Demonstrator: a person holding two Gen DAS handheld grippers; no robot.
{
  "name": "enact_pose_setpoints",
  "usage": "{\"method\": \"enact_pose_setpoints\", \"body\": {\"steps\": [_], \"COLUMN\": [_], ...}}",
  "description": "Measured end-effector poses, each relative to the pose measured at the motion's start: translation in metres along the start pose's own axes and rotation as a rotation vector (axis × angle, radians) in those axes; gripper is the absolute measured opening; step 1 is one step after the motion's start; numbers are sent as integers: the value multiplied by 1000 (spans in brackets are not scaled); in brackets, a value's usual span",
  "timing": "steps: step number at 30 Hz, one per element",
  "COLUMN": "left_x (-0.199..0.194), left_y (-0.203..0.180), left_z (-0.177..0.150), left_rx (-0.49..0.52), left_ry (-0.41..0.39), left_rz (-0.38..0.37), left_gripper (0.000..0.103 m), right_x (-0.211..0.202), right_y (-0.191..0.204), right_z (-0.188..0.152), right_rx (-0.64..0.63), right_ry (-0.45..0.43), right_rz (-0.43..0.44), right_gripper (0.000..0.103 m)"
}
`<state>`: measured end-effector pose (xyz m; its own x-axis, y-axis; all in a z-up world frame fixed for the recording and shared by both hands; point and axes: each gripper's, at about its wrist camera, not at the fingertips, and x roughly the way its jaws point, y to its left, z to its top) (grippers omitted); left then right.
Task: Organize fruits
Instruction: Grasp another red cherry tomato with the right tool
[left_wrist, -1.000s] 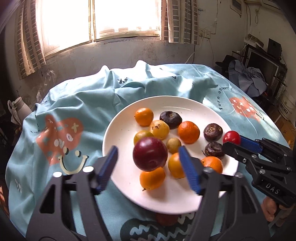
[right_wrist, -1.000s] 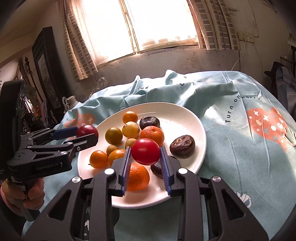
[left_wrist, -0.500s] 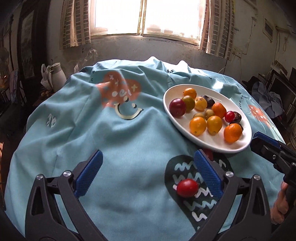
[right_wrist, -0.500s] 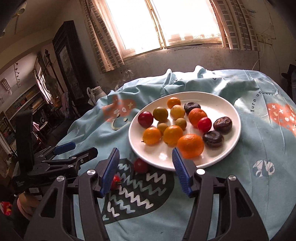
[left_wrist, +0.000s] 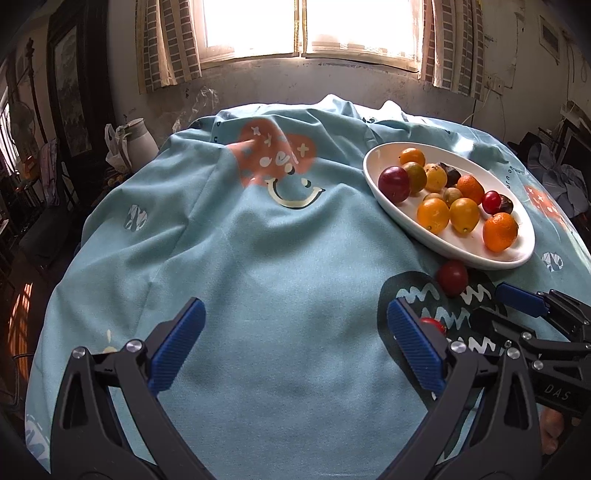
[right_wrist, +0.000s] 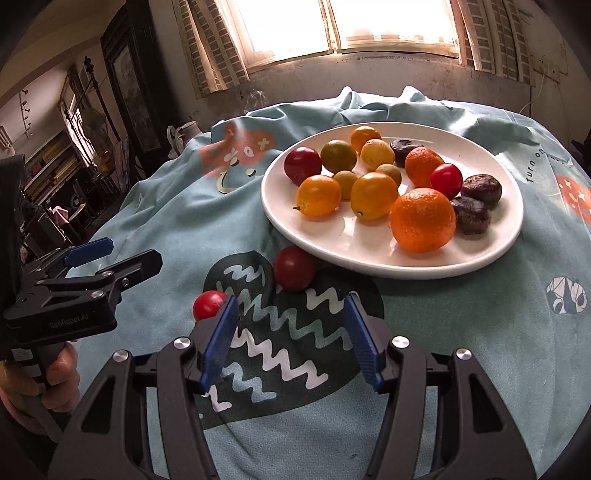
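A white plate (right_wrist: 491, 254) (left_wrist: 384, 192) holds several fruits: oranges, yellow ones, dark ones, a dark red plum (right_wrist: 302, 165) (left_wrist: 393, 178) and a red tomato (right_wrist: 446, 180). Two red fruits lie on the cloth in front of the plate: a dark one (right_wrist: 294, 268) (left_wrist: 453, 277) by the rim and a small bright one (right_wrist: 209, 305) (left_wrist: 432, 325). My right gripper (right_wrist: 291, 336) is open and empty just short of them. My left gripper (left_wrist: 291, 347) is open and empty over bare cloth, left of the fruits; it shows in the right wrist view (right_wrist: 122, 251).
A light blue printed cloth (left_wrist: 258, 258) covers the round table. A white jug (left_wrist: 138, 142) stands beyond the table's far left edge. A window wall is behind; furniture and clutter stand at the sides.
Both grippers let go of their fruits onto the plate, opened, and pulled back from it. The left one swung left over bare cloth. Two red fruits on the cloth came into view.
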<state>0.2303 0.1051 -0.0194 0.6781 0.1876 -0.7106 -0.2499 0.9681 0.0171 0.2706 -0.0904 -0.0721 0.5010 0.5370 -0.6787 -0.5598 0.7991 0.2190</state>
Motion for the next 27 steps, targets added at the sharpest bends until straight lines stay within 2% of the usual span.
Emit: {"method": "enact_pose_setpoints", "body": {"steps": [4,8,12,16,19,23,27], "left_x": [-4,-6,-6,-5,-1,2,-3], "left_y": [6,11,15,15,16,16,5], "left_z": [3,5,7,7,6,5,2], "left_rx": [-27,-48,-64,-67,-67,-68,-33], "left_ry": [-8,-5,-6,-2,14,23,9], "left_rz": [-10,-20,-24,-23,-13,-23,-92], "left_gripper": [101,101,101,101,101,101,101], "right_x": [10,24,33,39,40,22,-18], "right_y": [6,14,15,14,10,8,-5], "right_z": [8,15,19,20,19,11,-5], "right_rx": [4,-12,9,13,25,38,66], "right_ry": [-5,21,39,62,73,63,12], "right_rz": [-20,-57,-70,-111,-105,-74,-12], "right_gripper": [60,47,45,33,30,30,30]}}
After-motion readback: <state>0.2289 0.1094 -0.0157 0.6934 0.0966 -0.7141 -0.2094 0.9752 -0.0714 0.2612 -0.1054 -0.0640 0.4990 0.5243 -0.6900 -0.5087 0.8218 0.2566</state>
